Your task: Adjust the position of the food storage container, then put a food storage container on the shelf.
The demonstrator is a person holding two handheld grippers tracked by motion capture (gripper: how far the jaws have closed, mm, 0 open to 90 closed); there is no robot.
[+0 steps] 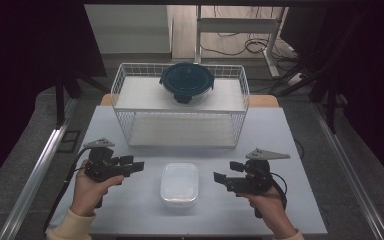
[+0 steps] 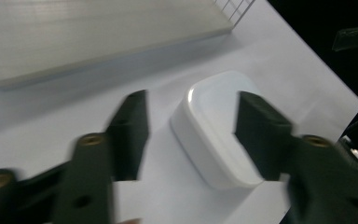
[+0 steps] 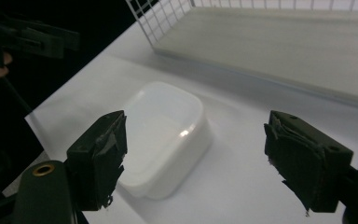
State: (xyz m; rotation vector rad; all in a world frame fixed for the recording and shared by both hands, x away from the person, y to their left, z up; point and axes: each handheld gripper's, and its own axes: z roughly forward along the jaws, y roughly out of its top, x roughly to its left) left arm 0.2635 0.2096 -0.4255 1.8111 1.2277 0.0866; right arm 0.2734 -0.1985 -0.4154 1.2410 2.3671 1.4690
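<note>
On the table stands a white wire rack with a dark round lidded container on its upper shelf, and in front of it a small white lidded box lies between the 2 hand-held grippers. The left hand-held gripper and the right hand-held gripper both have jaws spread and hold nothing. A grip from 1 side could push the smooth box away, I think; what it contains is hidden.

Tabletop: wire rack at the far side, centred. Round lidded container sits on rack's top shelf, approx mid-right. Rectangular tub lies on tabletop in front of rack, near the person's edge, centred. Left claw just left of tub, right claw just right; both apart from it, prob. above the surface.
</note>
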